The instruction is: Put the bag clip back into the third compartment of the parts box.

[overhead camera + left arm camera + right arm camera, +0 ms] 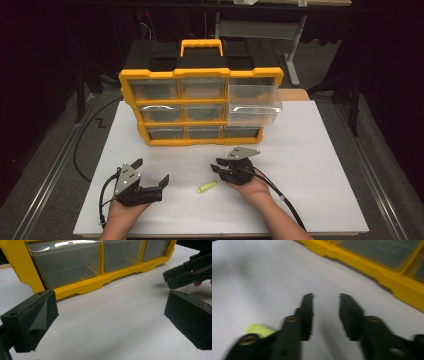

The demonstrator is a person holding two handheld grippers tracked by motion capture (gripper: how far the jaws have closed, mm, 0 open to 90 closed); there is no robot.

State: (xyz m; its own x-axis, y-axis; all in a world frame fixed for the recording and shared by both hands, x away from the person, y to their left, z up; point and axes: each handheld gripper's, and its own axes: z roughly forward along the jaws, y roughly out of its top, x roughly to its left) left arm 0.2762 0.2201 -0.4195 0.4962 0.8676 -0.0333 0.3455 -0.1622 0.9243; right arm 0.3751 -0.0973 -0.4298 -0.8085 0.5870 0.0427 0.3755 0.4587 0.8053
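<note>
Two grippers are in my hands, low over the white board (310, 150) on the table. My left gripper (151, 171) is spread wide, with lots of bare white between its two black jaws, and it holds nothing. In the left gripper view (110, 315) the jaws sit far apart at the two sides and touch nothing.

My right gripper (216, 166) is open a little, with a small gap between its jaws, and nothing is in the gap (that view is a bit blurry). It points to the left across the board. In the right gripper view (326, 305) a bit of the small yellow-green tube (258, 330) peeks out beside one jaw.

That small yellow-green tube (206, 188) lies flat on the board between my two grippers, nearer the right one, and neither one touches it.

Behind them stands a yellow box of drawers (200, 75) with a handle on top. It has nine see-through drawers. One drawer (255, 104), at the top right, is pulled out toward me. The others are pushed in.
</note>
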